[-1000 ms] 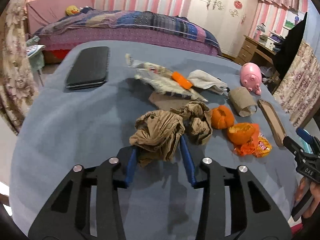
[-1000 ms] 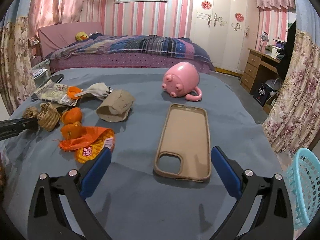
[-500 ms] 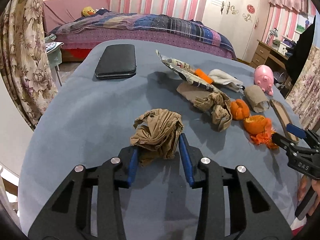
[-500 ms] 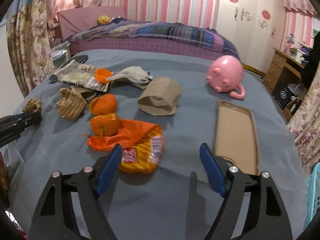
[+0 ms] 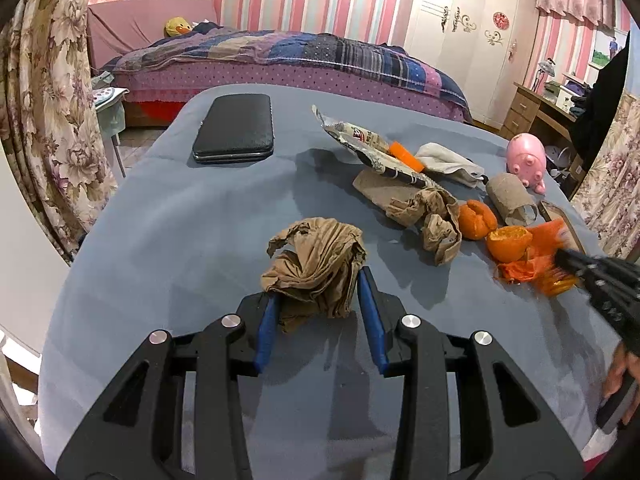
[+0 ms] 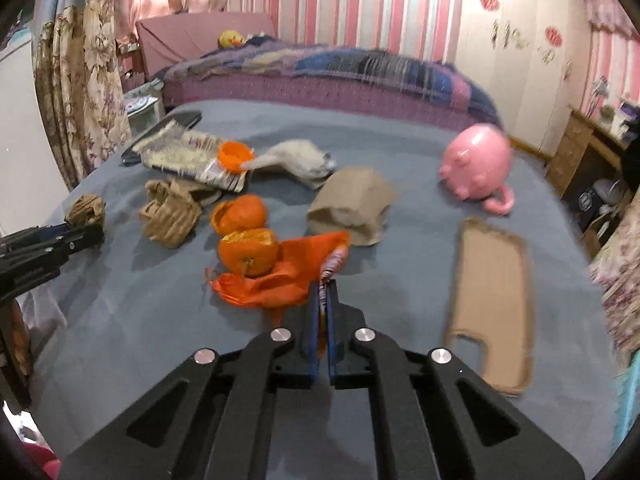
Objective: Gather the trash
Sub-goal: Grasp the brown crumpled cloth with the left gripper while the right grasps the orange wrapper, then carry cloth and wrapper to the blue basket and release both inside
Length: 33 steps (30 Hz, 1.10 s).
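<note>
The right hand-held gripper (image 6: 322, 300) had just clenched, its blue pads pinched together on the near edge of the orange snack wrapper (image 6: 280, 280), a striped corner of which stood up between the tips. A second earlier those jaws stood wide over the tan phone case (image 6: 494, 304); since then the gripper had swung left across the tabletop (image 6: 160, 340) to the wrapper and closed. I judged this piece of trash as good as secured, with only the lift left to do. The orange half (image 6: 248, 254) sat on the far part of the wrapper, touching it, so it might tip off when the wrapper rose.

The left hand-held gripper (image 5: 320, 316) was grasping the crumpled brown paper ball (image 5: 316, 264), the wad squeezed between its fingers just as in the earlier frames. It had shifted little, though its view had turned, bringing the black wallet (image 5: 234, 128) nearer to the centre.

Farther out, untouched, lay a second paper wad (image 5: 434, 220), a peeled orange (image 5: 476, 220), a cardboard tube (image 5: 510, 198), a flattened packet (image 5: 372, 146), a white rag (image 5: 448, 162), and the pink pig mug (image 6: 478, 168), well apart to the far right.
</note>
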{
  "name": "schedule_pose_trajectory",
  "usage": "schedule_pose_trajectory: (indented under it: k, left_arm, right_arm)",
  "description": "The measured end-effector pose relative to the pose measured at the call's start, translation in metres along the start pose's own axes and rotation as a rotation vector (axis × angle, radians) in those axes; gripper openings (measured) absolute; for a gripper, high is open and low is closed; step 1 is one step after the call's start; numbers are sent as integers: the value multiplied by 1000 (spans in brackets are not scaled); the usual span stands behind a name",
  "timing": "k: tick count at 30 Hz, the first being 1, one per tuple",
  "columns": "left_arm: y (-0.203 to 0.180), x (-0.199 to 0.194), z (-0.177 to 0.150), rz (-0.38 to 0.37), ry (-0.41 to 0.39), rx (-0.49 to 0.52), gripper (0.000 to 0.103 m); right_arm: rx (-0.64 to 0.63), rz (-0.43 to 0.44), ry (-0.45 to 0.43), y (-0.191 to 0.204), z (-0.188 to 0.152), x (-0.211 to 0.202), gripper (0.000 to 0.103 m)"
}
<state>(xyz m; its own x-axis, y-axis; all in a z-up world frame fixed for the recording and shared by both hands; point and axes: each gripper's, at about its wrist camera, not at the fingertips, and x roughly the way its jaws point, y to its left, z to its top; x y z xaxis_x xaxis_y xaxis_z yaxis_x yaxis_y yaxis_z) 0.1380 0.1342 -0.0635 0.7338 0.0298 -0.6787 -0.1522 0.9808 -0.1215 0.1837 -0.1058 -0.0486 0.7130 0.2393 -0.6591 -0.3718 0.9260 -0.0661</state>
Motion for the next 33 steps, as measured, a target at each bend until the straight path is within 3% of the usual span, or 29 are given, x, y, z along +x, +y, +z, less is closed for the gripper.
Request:
schedule_pose_trajectory:
  k: [4, 17, 26, 33]
  left_arm:
    - [-3, -10, -2, 9, -23, -11, 37]
    - [-54, -44, 2, -35, -63, 58, 37]
    - [-117, -65, 14, -110, -114, 119, 37]
    - [-189, -67, 12, -207, -123, 183, 37]
  right_arm:
    - [19, -38, -61, -24, 0, -30, 3]
    - [113, -76, -138, -89, -14, -86, 3]
    - [198, -132, -213, -146, -31, -135, 3]
    - [250, -216, -231, -196, -52, -162, 3]
